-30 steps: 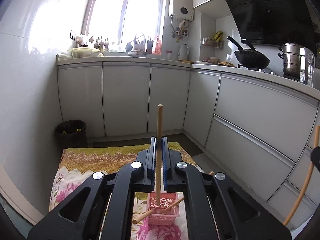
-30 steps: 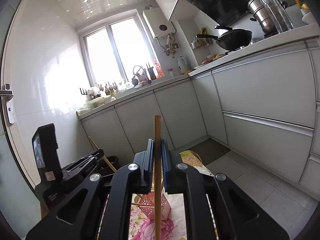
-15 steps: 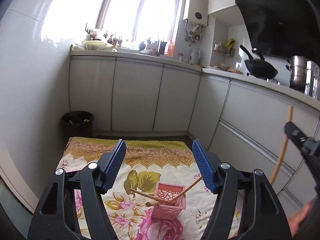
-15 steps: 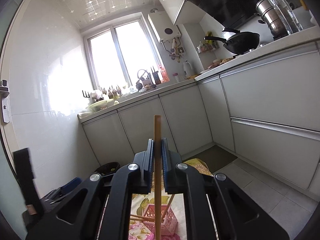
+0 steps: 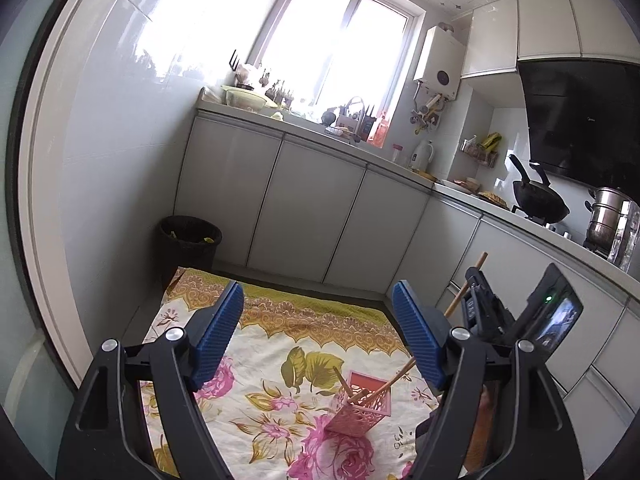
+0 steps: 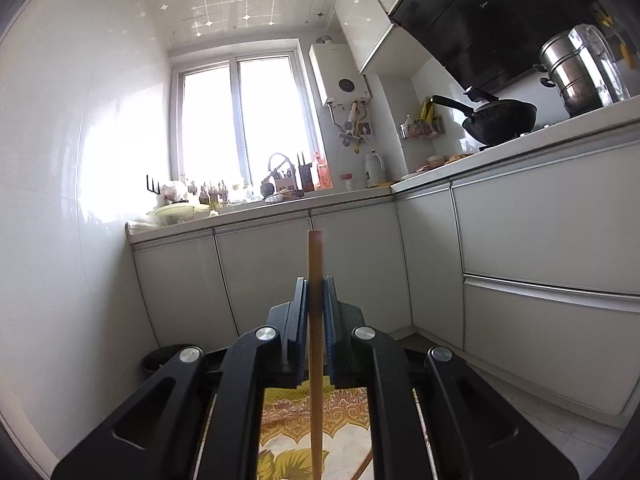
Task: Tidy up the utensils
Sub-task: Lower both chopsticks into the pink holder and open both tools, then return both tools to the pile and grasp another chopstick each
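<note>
A pink perforated holder (image 5: 362,404) stands on the floral cloth (image 5: 280,320) with wooden chopsticks (image 5: 394,380) leaning out of it. My left gripper (image 5: 318,292) hovers above and behind the holder; its blue-padded jaws are opening wide with nothing between them. At the right of the left wrist view is my right gripper (image 5: 472,278), carrying one chopstick (image 5: 456,300). In the right wrist view the right gripper (image 6: 316,284) is shut on that upright chopstick (image 6: 315,256), above the cloth (image 6: 288,412).
A black waste bin (image 5: 188,240) stands in the far left corner by the white cabinets (image 5: 304,208). The worktop carries a wok (image 5: 540,200) and a steel pot (image 5: 608,220). Grey floor tiles (image 6: 532,412) lie to the right of the cloth.
My left gripper let go of its chopstick, which now rests in the pink holder, and its jaws spread wide as it drew back. The right gripper came closer with its chopstick.
</note>
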`<state>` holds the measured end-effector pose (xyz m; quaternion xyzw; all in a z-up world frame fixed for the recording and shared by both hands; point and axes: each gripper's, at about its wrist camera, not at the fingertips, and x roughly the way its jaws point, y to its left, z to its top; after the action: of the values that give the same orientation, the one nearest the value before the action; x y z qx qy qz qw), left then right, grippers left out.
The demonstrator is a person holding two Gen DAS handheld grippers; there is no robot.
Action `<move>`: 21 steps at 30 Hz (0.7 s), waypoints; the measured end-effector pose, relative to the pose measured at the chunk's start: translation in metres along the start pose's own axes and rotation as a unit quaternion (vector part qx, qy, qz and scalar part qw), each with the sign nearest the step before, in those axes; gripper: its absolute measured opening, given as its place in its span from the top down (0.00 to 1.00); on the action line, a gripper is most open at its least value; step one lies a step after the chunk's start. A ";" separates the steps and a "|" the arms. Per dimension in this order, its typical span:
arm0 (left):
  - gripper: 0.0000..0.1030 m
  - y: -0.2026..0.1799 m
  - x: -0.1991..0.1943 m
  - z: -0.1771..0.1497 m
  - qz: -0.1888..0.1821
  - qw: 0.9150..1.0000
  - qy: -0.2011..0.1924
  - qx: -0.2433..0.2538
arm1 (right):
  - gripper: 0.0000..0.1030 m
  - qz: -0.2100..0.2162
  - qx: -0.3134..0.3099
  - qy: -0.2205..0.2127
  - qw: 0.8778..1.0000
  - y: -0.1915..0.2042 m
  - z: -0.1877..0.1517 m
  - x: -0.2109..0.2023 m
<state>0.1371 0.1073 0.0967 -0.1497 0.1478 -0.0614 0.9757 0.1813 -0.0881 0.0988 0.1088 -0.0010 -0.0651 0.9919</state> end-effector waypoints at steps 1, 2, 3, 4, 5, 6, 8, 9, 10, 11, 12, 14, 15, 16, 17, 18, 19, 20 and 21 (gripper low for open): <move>0.29 0.003 0.001 0.000 0.002 1.000 0.001 -0.001 | 0.92 -0.002 -0.003 0.002 1.000 0.001 -0.005 0.007; 0.29 0.006 0.002 0.000 0.004 1.000 0.004 -0.003 | 0.92 -0.006 -0.001 0.007 1.000 0.001 -0.012 0.013; 0.29 0.010 0.003 -0.001 0.005 1.000 0.006 -0.005 | 0.92 -0.008 0.005 0.017 1.000 0.001 -0.019 0.018; 0.29 0.013 0.004 -0.001 0.007 1.000 0.009 -0.007 | 0.92 -0.011 0.011 0.027 1.000 -0.001 -0.025 0.022; 0.29 0.015 0.004 -0.001 0.009 1.000 0.011 -0.008 | 0.92 -0.012 0.014 0.035 0.999 -0.002 -0.032 0.024; 0.29 0.018 0.004 -0.001 0.010 1.000 0.011 -0.010 | 0.92 -0.012 0.015 0.042 0.999 -0.004 -0.038 0.023; 0.29 0.022 0.003 0.001 0.009 1.000 0.012 -0.018 | 0.91 -0.005 0.017 0.056 0.998 -0.006 -0.046 0.019; 0.29 0.023 0.002 0.001 0.006 1.000 0.014 -0.020 | 0.83 0.003 0.015 0.066 0.998 -0.007 -0.048 0.016; 0.29 0.023 0.001 0.001 0.004 1.000 0.016 -0.021 | 0.61 0.008 0.013 0.073 0.997 -0.006 -0.047 0.015; 0.29 0.023 0.000 0.002 0.003 1.000 0.017 -0.022 | 0.47 0.014 0.016 0.077 0.997 -0.007 -0.046 0.011; 0.29 0.022 0.000 0.002 0.003 1.000 0.017 -0.023 | 0.28 0.021 0.024 0.080 0.996 -0.009 -0.043 0.006; 0.28 0.019 -0.004 0.003 -0.003 1.000 0.017 -0.022 | 0.25 0.024 0.034 0.076 0.996 -0.014 -0.035 -0.010; 0.27 0.018 -0.007 0.003 -0.006 1.000 0.015 -0.021 | 0.22 0.023 0.031 0.076 0.996 -0.016 -0.030 -0.017; 0.26 0.017 -0.009 0.003 -0.007 1.000 0.014 -0.020 | 0.18 0.022 0.030 0.077 0.996 -0.018 -0.025 -0.024; 0.24 0.015 -0.012 0.004 -0.011 1.000 0.013 -0.020 | 0.15 0.020 0.032 0.078 0.996 -0.022 -0.020 -0.034; 0.19 0.013 -0.014 0.004 -0.015 1.000 0.013 -0.020 | 0.07 0.016 0.036 0.075 0.996 -0.026 -0.015 -0.042; 0.17 0.012 -0.017 0.004 -0.020 1.000 0.013 -0.021 | 0.06 0.005 0.038 0.070 0.997 -0.031 -0.010 -0.054; 0.12 0.010 -0.018 0.004 -0.024 0.999 0.012 -0.021 | 0.06 -0.008 0.038 0.066 0.997 -0.036 -0.006 -0.067; 0.07 0.007 -0.022 0.004 -0.029 0.999 0.011 -0.020 | 0.06 -0.019 0.036 0.070 0.997 -0.041 -0.002 -0.077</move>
<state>0.1181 0.1190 0.1039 -0.1724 0.1554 -0.0881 0.9687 0.1000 -0.1177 0.0893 0.1488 0.0677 -0.0757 0.9836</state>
